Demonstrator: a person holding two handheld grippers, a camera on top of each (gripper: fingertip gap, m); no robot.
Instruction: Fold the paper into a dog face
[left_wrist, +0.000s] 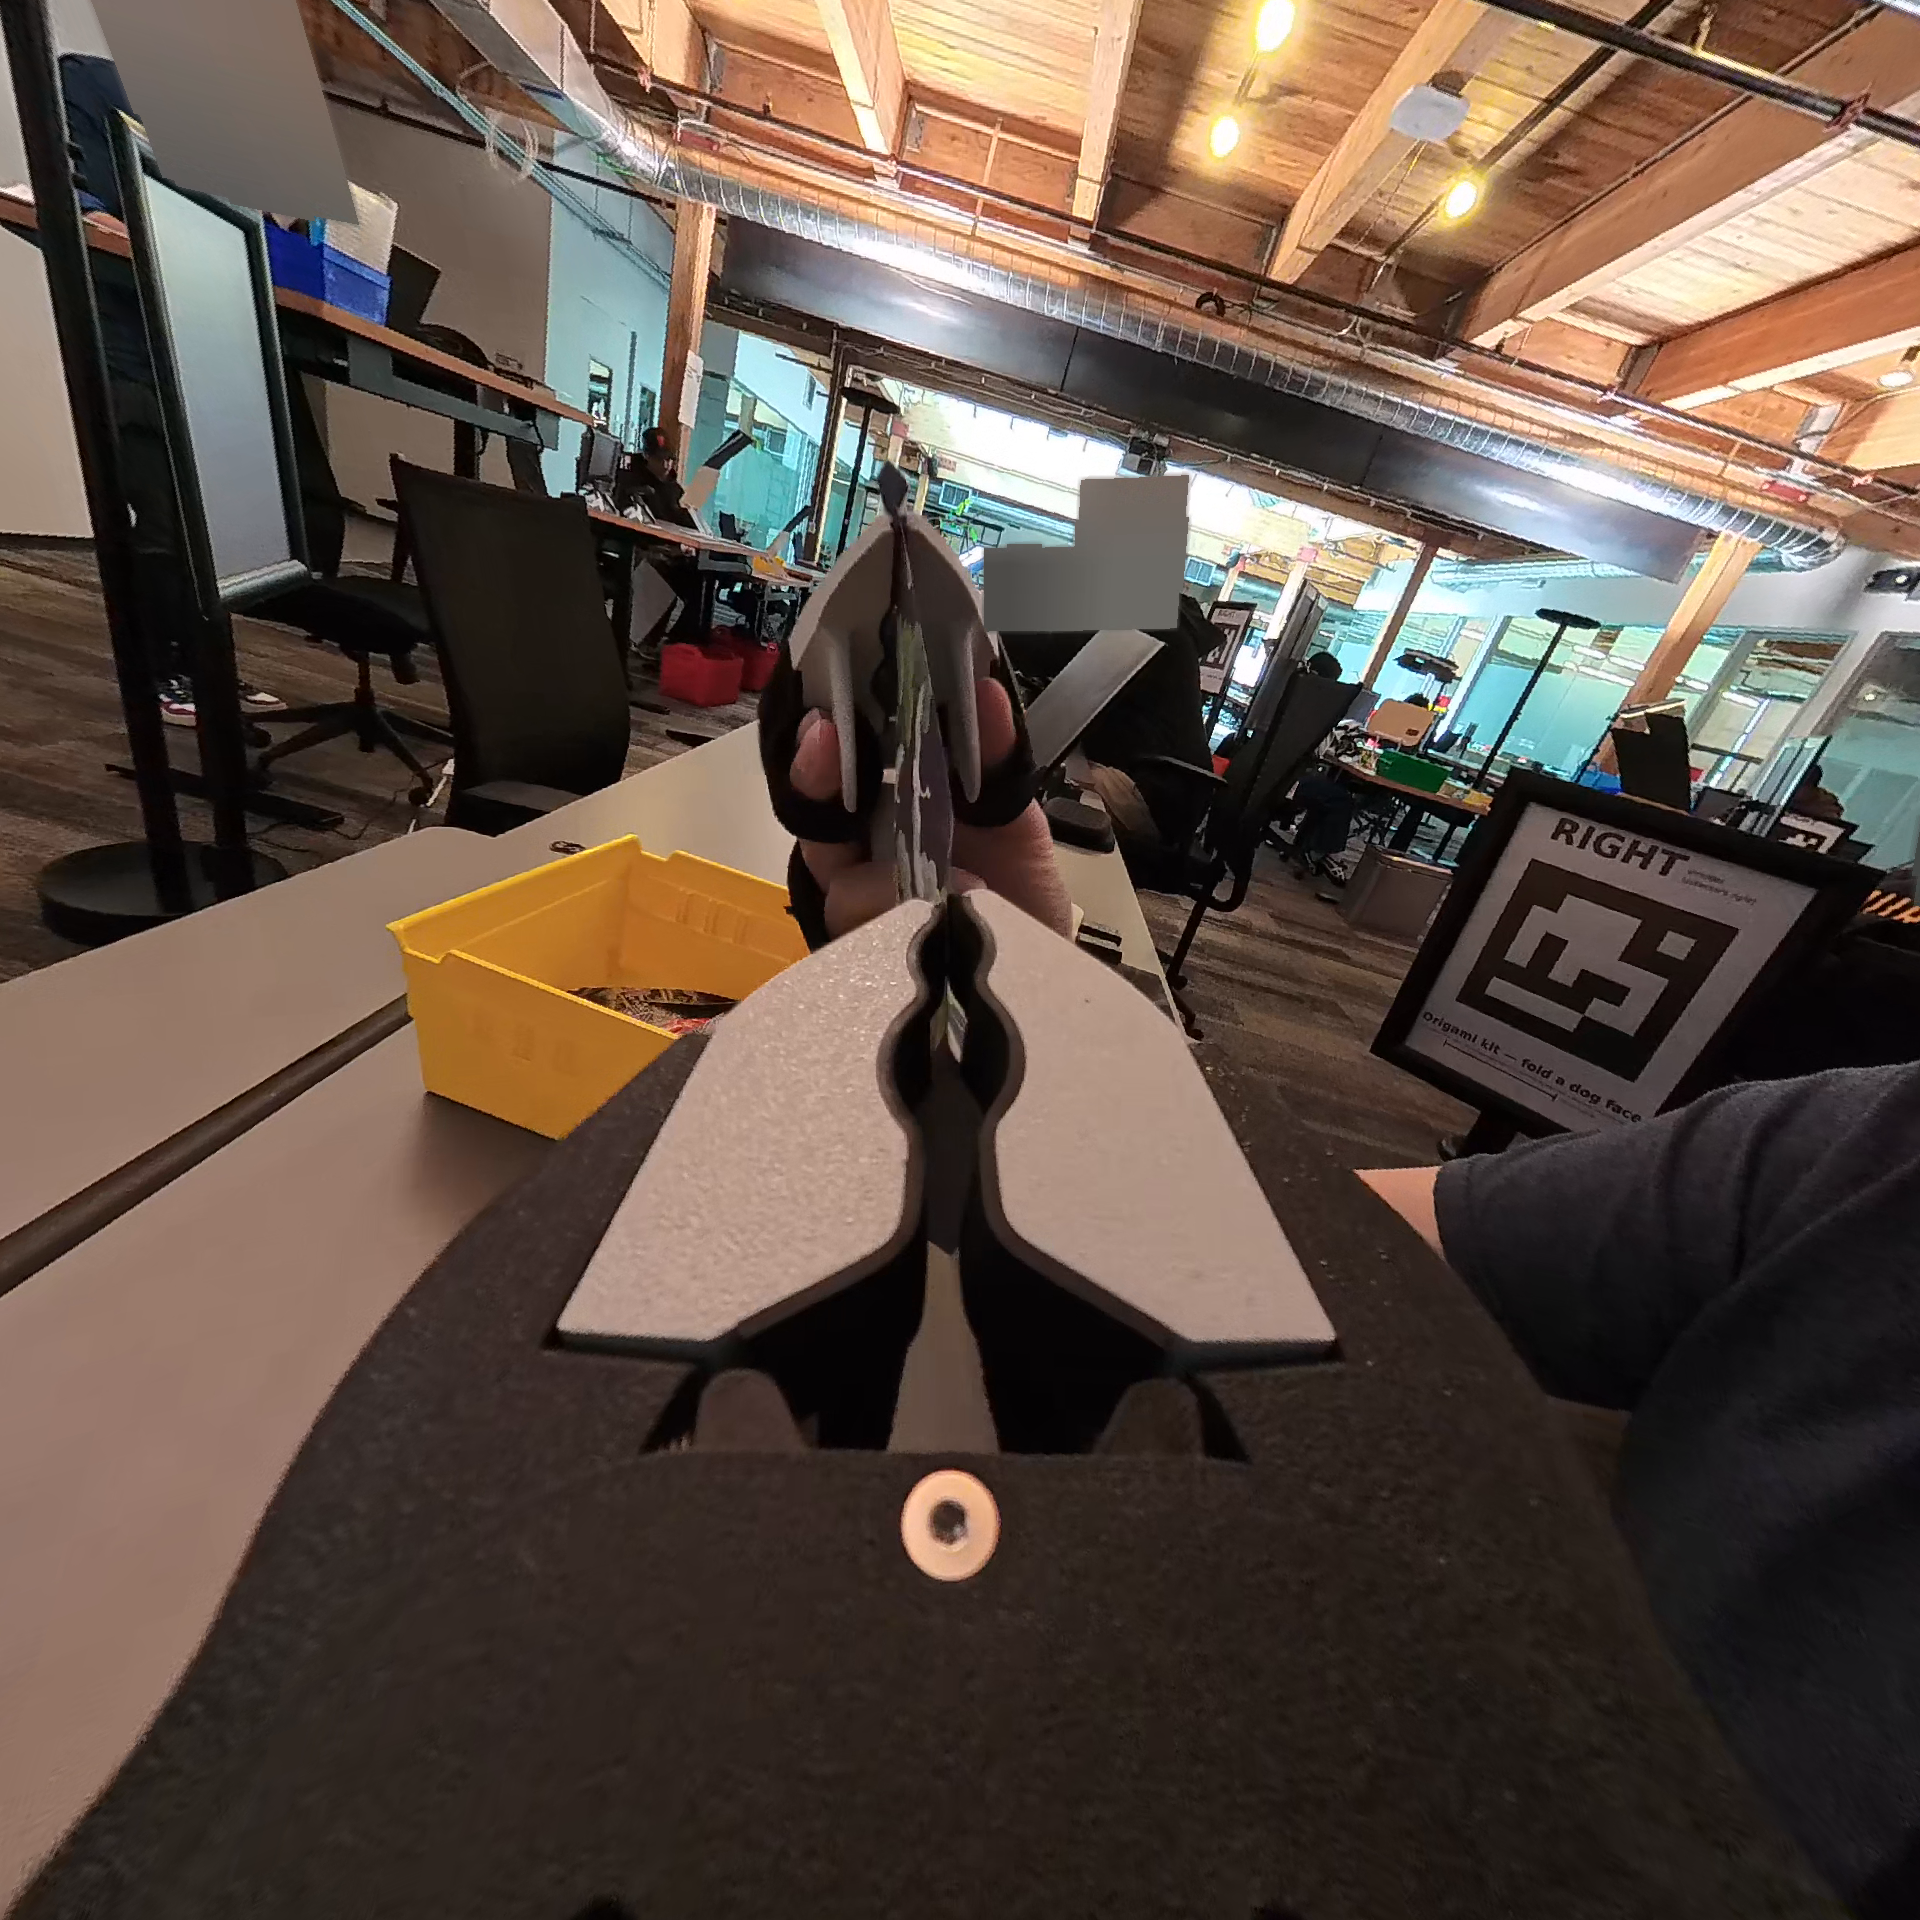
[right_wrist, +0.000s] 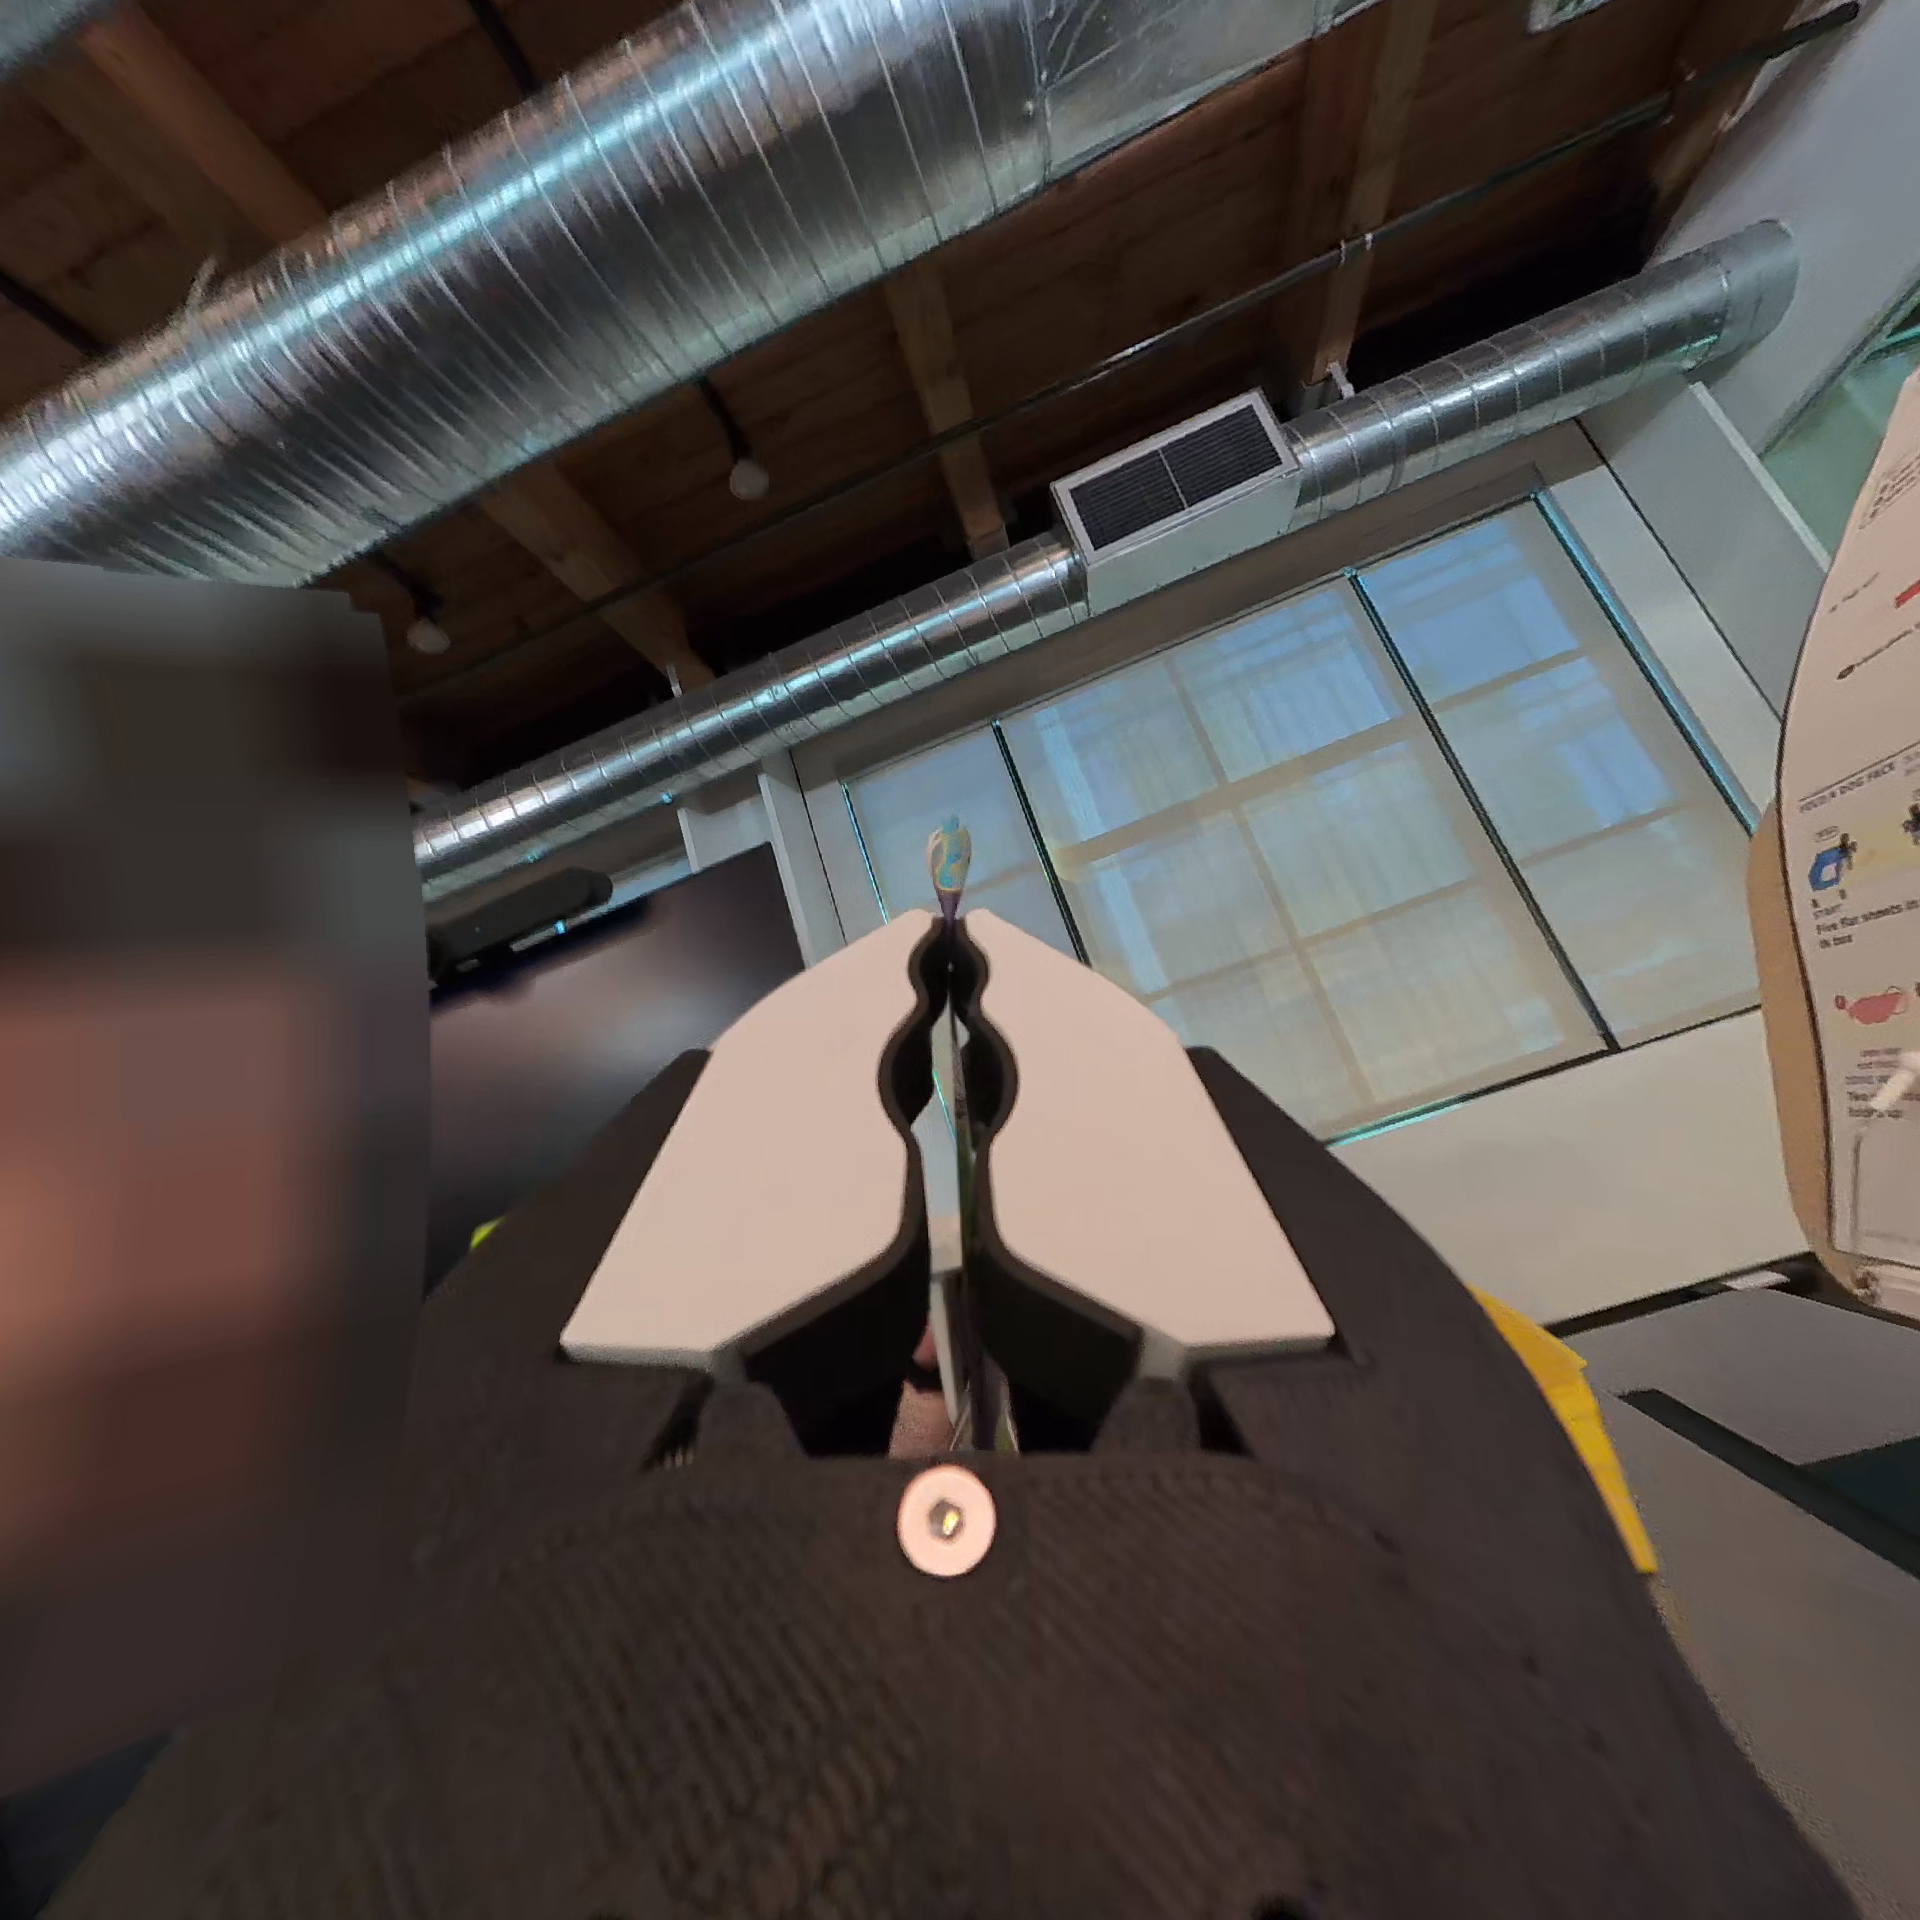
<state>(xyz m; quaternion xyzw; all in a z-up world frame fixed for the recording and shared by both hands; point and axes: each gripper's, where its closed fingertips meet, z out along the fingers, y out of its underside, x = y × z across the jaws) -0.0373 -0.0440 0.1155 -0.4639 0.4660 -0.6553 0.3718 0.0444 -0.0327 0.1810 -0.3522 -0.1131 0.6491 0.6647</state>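
A patterned dark paper (left_wrist: 920, 790) hangs edge-on in the air between both grippers, above the table. My left gripper (left_wrist: 948, 920) is shut on its near end. The right gripper (left_wrist: 900, 532) shows farther off in the left wrist view, pointing up, shut on the paper's far end, with a gloved hand behind it. In the right wrist view my right gripper (right_wrist: 951, 925) is shut on the paper (right_wrist: 950, 857), whose coloured tip sticks out past the fingertips. That view looks up at the ceiling.
A yellow bin (left_wrist: 520, 977) with patterned sheets in it stands on the grey table (left_wrist: 208, 1039) to the left. A framed sign (left_wrist: 1600, 966) stands at the right. A sleeve (left_wrist: 1704, 1351) is at the right. A white instruction card (right_wrist: 1860, 935) stands at the right. Across from one pair of fingers to the other is roughly 11 centimeters.
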